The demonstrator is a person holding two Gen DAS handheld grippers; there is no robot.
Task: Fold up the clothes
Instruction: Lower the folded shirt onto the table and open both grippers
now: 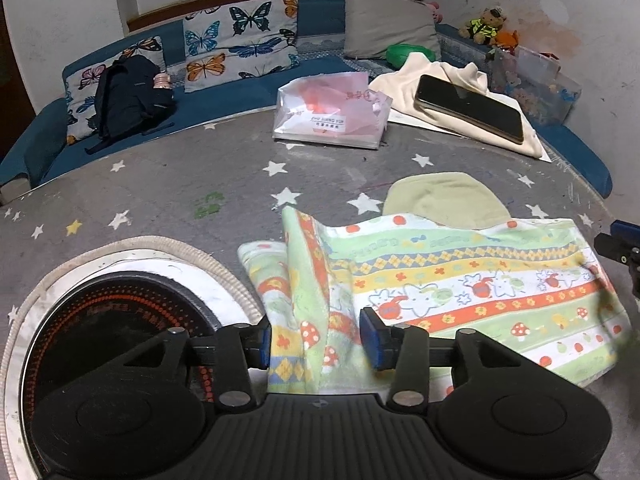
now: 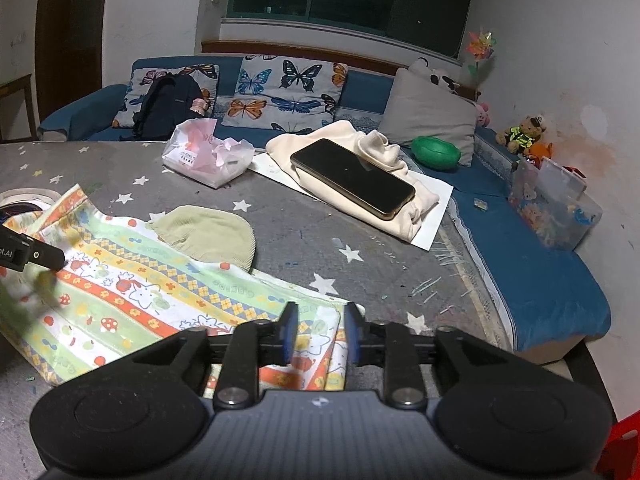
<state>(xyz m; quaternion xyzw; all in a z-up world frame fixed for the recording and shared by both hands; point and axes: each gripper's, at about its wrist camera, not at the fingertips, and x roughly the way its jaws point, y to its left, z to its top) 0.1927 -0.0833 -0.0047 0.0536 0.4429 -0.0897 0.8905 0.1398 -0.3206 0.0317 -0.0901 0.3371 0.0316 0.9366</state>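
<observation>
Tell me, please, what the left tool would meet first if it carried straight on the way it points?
Most likely the patterned cloth: a raised fold of it already stands between the left tool's open jaws. Beneath it lies the grey star-print table cover, though depth is hard to judge.

Left tool (image 1: 316, 344) pointing downward, jaws parted, right tool (image 2: 318, 334) likewise, jaws narrower
</observation>
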